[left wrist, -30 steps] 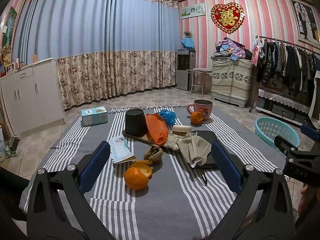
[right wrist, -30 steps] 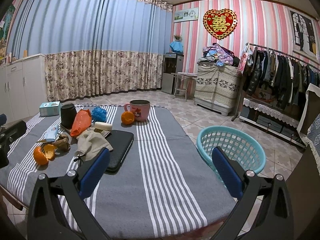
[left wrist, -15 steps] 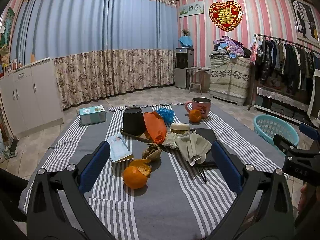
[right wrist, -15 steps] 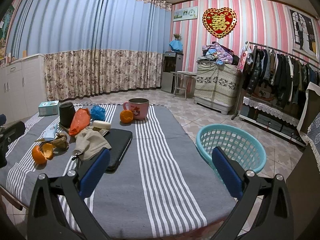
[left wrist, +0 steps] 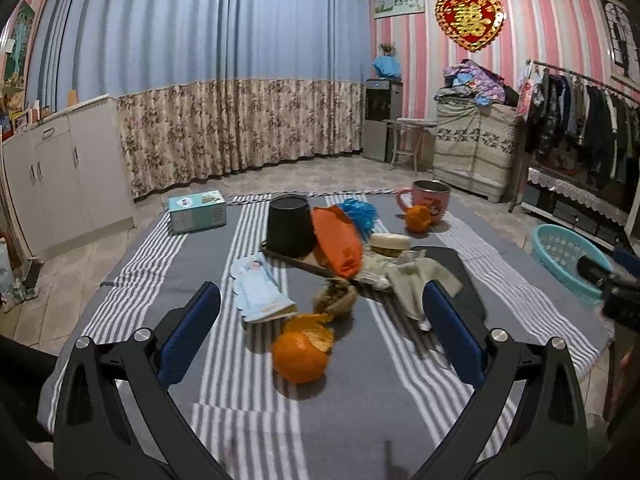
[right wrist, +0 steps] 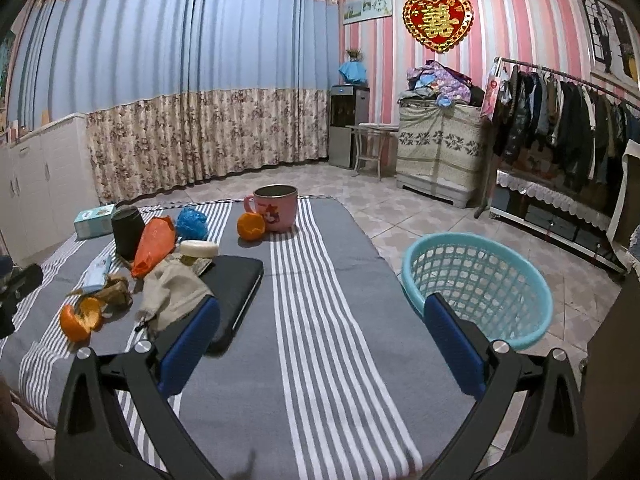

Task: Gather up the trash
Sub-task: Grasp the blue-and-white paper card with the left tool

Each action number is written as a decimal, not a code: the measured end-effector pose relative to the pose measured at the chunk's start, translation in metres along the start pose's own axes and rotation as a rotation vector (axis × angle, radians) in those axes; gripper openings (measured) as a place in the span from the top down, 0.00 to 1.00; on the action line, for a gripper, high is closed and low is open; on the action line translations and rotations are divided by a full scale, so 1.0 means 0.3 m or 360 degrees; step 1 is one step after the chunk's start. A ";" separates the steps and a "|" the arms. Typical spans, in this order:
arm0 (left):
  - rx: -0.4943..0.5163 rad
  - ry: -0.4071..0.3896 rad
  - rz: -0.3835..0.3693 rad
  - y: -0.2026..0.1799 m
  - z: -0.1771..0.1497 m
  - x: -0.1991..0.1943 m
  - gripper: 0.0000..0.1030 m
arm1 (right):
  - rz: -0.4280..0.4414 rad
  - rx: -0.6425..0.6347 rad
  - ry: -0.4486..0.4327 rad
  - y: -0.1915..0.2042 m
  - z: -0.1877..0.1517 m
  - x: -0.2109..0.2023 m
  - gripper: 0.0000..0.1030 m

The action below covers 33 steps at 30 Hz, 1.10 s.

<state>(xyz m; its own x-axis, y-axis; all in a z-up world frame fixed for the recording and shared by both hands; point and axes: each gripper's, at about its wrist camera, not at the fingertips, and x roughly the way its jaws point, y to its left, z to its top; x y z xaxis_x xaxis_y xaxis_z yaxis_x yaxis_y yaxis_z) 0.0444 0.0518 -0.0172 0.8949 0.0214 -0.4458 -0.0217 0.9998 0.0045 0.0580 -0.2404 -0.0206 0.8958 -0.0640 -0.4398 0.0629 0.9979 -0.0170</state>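
A half-peeled orange [left wrist: 299,356] with its loose peel [left wrist: 310,326] lies on the striped table cloth [left wrist: 248,404], just ahead of my open, empty left gripper [left wrist: 320,332]. Behind it lie a brown crumpled scrap [left wrist: 335,300], an orange plastic bag [left wrist: 336,246], a blue crumpled bag [left wrist: 360,214] and a beige cloth [left wrist: 416,280]. A teal basket [right wrist: 476,284] stands off the table's right edge, in front of my open, empty right gripper [right wrist: 320,334]. The peeled orange also shows in the right wrist view [right wrist: 76,320].
A black cup [left wrist: 290,226], a pale blue packet [left wrist: 258,292], a tissue box [left wrist: 197,211], a pink mug [right wrist: 276,208], a whole orange [right wrist: 251,226], a white lidded jar [right wrist: 199,249] and a black flat case [right wrist: 236,284] share the table. Cabinets stand left, a clothes rack right.
My left gripper has moved closer to the peeled orange. The right gripper has shifted slightly forward. Nothing on the table has moved.
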 end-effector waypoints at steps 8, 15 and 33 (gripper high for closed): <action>-0.0039 0.0171 0.0050 0.095 -0.016 0.119 0.05 | -0.0095 -0.0078 0.0159 0.024 0.086 0.154 0.04; -0.0025 0.0257 0.0135 0.156 -0.057 0.194 0.05 | -0.0146 -0.0082 0.0182 0.015 0.035 0.209 0.04; -0.0067 0.0617 0.0024 0.173 -0.030 0.455 0.27 | -0.0188 -0.0067 0.0241 -0.015 0.009 0.240 0.04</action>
<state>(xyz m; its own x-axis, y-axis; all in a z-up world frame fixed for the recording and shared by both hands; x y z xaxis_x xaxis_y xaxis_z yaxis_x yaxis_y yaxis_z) 0.1614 0.1066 -0.0859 0.6597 0.0245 -0.7511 -0.0590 0.9981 -0.0192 0.1234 -0.2494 -0.0497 0.8065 -0.1815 -0.5628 0.1424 0.9833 -0.1129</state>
